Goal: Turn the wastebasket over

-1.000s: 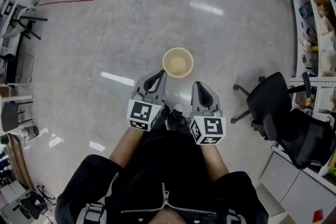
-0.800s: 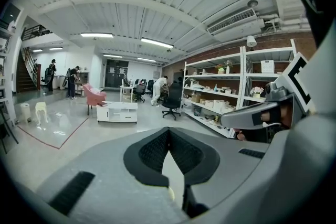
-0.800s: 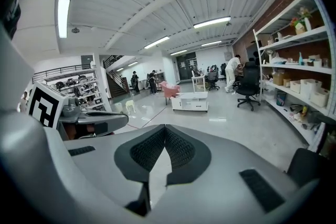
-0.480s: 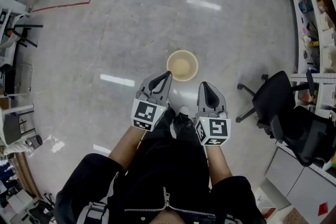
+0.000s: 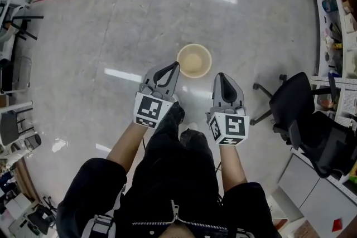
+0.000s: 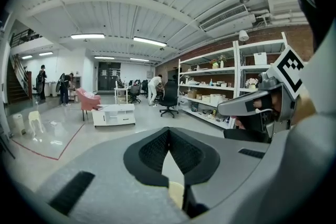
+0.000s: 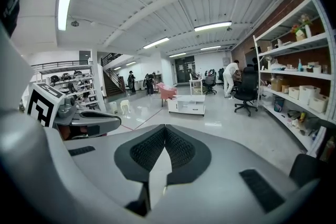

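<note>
Holds the left tongs (image 5: 175,64) and right tongs (image 5: 218,76) fully closed and empty, side by side just short of the wastebasket (image 5: 194,61), upright and mouth-up on the floor (image 5: 100,30) ahead, likely lining up either side of its rim before tipping it.

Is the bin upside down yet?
Not yet. Nothing is done: the wastebasket stands on the floor, open mouth up. The left gripper and right gripper are near it, both shut and empty. Grabbing and flipping remain.
</note>
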`<state>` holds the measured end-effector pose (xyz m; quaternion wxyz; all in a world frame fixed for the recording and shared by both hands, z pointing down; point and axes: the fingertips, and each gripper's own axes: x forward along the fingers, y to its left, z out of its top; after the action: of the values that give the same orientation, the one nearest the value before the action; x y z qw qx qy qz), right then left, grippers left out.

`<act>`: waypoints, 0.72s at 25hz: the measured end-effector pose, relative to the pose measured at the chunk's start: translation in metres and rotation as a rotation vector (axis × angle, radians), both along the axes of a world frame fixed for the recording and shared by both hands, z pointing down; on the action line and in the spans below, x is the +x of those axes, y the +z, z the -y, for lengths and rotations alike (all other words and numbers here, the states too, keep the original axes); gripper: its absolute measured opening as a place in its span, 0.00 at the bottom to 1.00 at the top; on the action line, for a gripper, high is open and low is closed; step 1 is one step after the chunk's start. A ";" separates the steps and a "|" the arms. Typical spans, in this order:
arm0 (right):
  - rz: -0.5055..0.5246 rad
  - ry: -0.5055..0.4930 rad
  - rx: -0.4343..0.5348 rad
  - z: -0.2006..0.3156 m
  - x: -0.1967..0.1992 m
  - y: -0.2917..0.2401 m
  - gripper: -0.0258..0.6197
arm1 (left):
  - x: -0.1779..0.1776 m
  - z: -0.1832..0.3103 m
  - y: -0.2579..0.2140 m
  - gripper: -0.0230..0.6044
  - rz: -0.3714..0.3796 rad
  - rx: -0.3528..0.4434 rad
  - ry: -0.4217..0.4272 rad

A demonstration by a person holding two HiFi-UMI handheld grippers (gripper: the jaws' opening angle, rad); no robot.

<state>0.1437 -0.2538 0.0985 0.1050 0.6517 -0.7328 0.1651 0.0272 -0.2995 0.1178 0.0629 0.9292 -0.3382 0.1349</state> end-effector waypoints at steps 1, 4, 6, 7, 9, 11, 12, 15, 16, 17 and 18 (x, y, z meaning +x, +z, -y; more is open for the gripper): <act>0.000 -0.007 0.002 -0.003 0.002 0.005 0.05 | 0.001 -0.002 0.004 0.05 0.010 0.014 0.003; -0.004 -0.027 -0.001 -0.013 0.008 0.024 0.05 | 0.001 -0.007 0.020 0.04 0.013 0.011 -0.016; -0.009 -0.042 -0.007 -0.021 0.013 0.042 0.05 | 0.001 -0.012 0.034 0.04 0.007 -0.007 -0.042; -0.012 -0.047 -0.010 -0.026 0.018 0.052 0.05 | 0.003 -0.015 0.043 0.04 0.010 -0.011 -0.047; -0.028 -0.055 -0.011 -0.035 0.027 0.072 0.06 | 0.011 -0.021 0.066 0.04 0.022 -0.009 -0.045; -0.044 -0.066 -0.003 -0.040 0.028 0.095 0.05 | 0.014 -0.022 0.089 0.05 0.035 0.034 -0.033; -0.044 -0.076 0.000 -0.043 0.024 0.109 0.05 | 0.012 -0.024 0.102 0.04 0.040 0.057 -0.028; -0.034 -0.107 0.005 -0.047 0.008 0.158 0.05 | 0.000 -0.030 0.144 0.05 0.042 0.075 -0.042; -0.033 -0.113 0.009 -0.047 0.005 0.174 0.05 | -0.004 -0.031 0.159 0.05 0.044 0.076 -0.050; -0.031 -0.117 0.015 -0.046 0.002 0.190 0.05 | -0.007 -0.031 0.175 0.05 0.047 0.078 -0.057; -0.030 -0.121 0.020 -0.045 0.000 0.205 0.05 | -0.009 -0.031 0.190 0.05 0.047 0.080 -0.065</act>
<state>0.1440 -0.2092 0.3039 0.1193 0.6096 -0.7709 0.1412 0.0182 -0.2686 0.3080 0.0221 0.9161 -0.3748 0.1410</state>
